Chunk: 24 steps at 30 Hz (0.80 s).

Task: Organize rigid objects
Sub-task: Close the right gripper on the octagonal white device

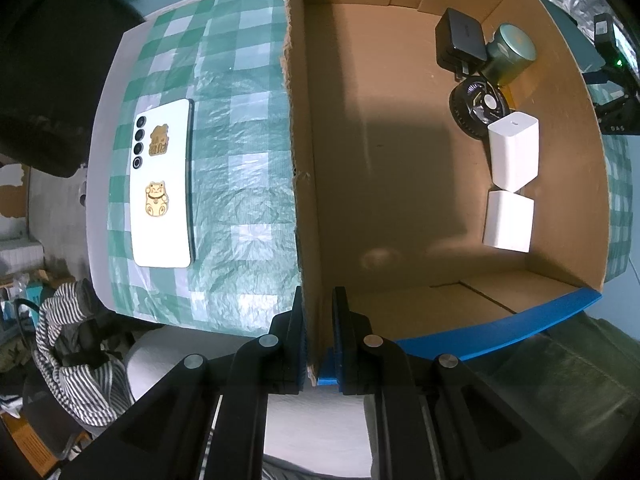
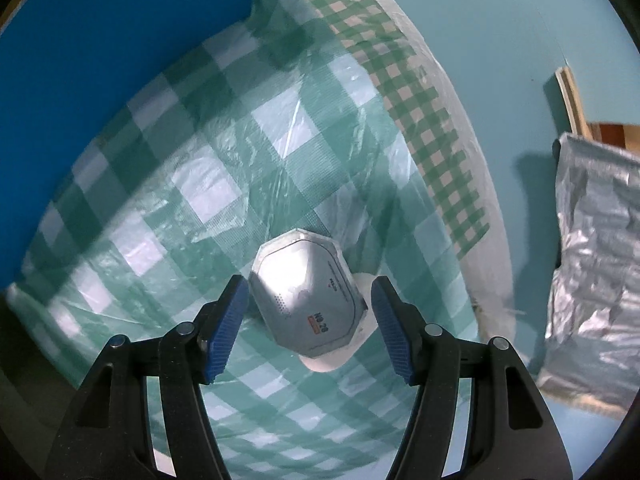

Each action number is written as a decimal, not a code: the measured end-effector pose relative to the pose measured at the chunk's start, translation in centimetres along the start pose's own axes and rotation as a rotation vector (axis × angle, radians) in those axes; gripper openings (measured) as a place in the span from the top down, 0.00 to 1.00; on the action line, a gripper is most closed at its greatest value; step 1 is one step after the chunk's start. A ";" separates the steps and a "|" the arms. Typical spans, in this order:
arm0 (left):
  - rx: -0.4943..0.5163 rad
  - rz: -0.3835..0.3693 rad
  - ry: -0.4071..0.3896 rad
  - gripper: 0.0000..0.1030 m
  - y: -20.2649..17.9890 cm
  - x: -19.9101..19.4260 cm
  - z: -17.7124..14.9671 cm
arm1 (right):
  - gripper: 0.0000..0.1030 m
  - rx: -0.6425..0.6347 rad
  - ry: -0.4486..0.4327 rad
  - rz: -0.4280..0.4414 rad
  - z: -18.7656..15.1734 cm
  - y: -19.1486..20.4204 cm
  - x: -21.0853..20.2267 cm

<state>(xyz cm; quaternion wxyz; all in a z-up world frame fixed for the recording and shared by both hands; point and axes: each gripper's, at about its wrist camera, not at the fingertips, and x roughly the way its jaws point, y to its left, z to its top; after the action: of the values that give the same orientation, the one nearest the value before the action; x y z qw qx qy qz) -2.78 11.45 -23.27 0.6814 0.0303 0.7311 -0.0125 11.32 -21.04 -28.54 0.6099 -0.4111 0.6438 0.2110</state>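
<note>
Two white plastic cubes (image 1: pixel 512 184) sat in the brown cardboard box (image 1: pixel 400 160). One flat white phone (image 1: pixel 162 184) lay pointing away on the tabletop (image 1: pixel 240 160). The left claw (image 1: pixel 320 336) pinched the box wall. The right claw (image 2: pixel 308 320) was wide apart around one silver eight-sided case (image 2: pixel 308 300), not touching.

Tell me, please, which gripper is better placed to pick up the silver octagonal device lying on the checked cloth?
The right gripper: it is open, with the silver device lying between its pads. The left gripper is shut on the cardboard box wall, probably steadying it.
</note>
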 end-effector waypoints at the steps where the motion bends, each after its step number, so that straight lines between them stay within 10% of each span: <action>1: 0.000 0.002 -0.001 0.90 0.1 0.0 0.0 | 0.36 -0.010 0.000 -0.009 0.0 0.2 0.2; 7: -0.002 0.001 0.000 0.89 0.1 0.1 -0.3 | 0.37 0.027 0.022 -0.012 0.2 0.3 0.9; 14: 0.000 0.000 0.000 0.89 0.2 0.2 -0.3 | 0.46 0.270 0.037 0.226 0.3 -1.4 1.2; 24: 0.013 0.002 0.005 0.89 0.1 0.3 -0.5 | 0.46 0.499 0.059 0.356 -0.5 -2.4 2.1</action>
<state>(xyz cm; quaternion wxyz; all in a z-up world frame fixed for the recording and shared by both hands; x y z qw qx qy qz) -3.33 11.58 -23.56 0.6794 0.0355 0.7327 -0.0166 13.08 -23.33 -29.97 0.6265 -0.1356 0.7550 0.1380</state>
